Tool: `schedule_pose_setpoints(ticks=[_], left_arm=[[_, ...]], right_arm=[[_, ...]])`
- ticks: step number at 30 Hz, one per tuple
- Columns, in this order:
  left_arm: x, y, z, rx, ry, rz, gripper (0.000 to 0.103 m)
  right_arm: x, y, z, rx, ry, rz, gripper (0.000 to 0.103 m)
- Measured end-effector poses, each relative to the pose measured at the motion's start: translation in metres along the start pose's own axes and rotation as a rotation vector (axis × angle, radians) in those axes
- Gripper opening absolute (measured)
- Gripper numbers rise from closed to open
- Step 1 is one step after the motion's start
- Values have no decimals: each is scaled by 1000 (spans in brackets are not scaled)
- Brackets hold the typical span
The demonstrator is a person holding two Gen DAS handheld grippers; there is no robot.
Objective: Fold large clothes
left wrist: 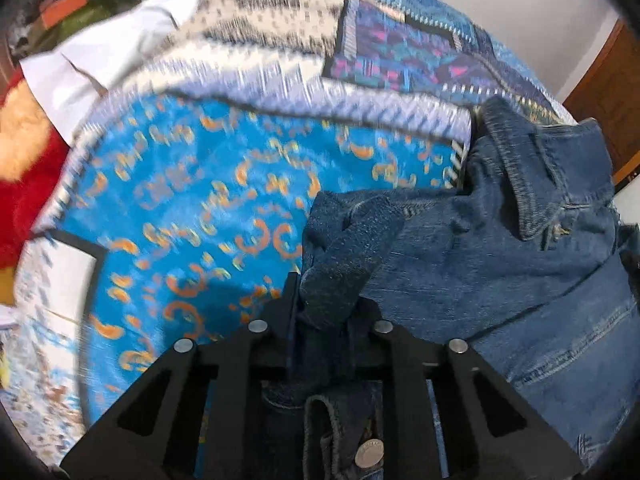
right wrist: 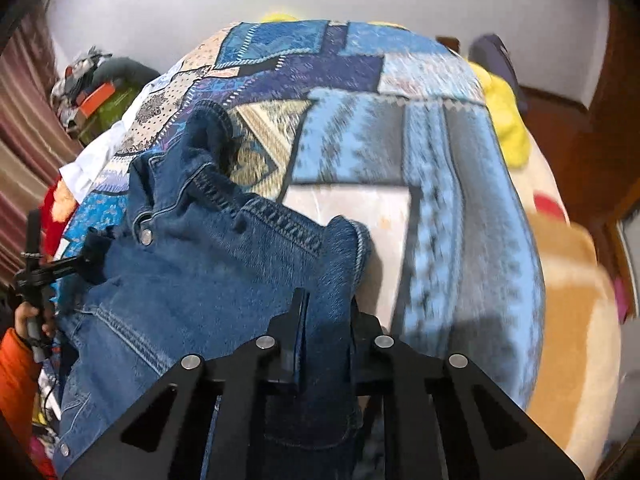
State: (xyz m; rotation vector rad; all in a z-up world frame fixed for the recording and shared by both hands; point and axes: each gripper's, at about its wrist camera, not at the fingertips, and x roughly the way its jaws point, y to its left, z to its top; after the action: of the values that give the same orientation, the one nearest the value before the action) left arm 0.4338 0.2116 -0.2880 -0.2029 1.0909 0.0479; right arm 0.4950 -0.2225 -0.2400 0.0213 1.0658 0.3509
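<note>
Left wrist view: the left gripper (left wrist: pixel 326 300), at the lower centre of the frame, has its jaws clenched on a bunched fold of a blue denim jacket (left wrist: pixel 500 248), whose body fills the right half of the frame with the collar standing up at the upper right. A metal button (left wrist: pixel 369 451) of the jacket shows between the black gripper arms at the bottom edge. The jacket lies on a patchwork bedspread (left wrist: pixel 192 208), its bright blue panel with orange motifs occupying the centre left. A white cloth (left wrist: pixel 100 60) lies at the upper left, and a red and cream plush item (left wrist: pixel 24 184) sits at the left edge; both are blurred. Right wrist view: the right gripper (right wrist: pixel 326 312), at the lower centre, has its jaws clenched on another fold of the same denim jacket (right wrist: pixel 192 264), which spreads from the centre to the lower left of the frame over the bedspread (right wrist: pixel 440 168). At the left edge, the left gripper (right wrist: pixel 86 264) grasps the far side of the jacket, so the garment hangs between the two tools. Below it a hand (right wrist: pixel 30 322) with an orange sleeve (right wrist: pixel 16 384) holds that tool's handle. A yellow item (right wrist: pixel 508 116) lies at the upper right beside the bedspread, and a cream blanket (right wrist: pixel 572 288) covers the right edge
</note>
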Motion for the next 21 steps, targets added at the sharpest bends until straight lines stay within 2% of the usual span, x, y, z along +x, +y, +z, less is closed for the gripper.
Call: schedule_pose_setpoints(ticks=[6, 8, 11, 14, 17, 21], left_arm=[[-21, 21, 18, -45, -43, 29, 16], [-16, 29, 23, -50, -34, 56, 16], [-3, 38, 27, -75, 1, 51, 19], [8, 47, 22, -100, 27, 60, 27], [11, 50, 20, -118, 17, 53, 28], [11, 46, 19, -100, 11, 70, 28]], right_arm=[[29, 10, 54, -74, -24, -61, 12], [45, 14, 70, -108, -24, -95, 12], [64, 17, 83, -129, -17, -127, 12], [70, 19, 89, -139, -36, -154, 13], [69, 17, 87, -157, -45, -156, 13], [64, 23, 79, -217, -43, -203, 13]])
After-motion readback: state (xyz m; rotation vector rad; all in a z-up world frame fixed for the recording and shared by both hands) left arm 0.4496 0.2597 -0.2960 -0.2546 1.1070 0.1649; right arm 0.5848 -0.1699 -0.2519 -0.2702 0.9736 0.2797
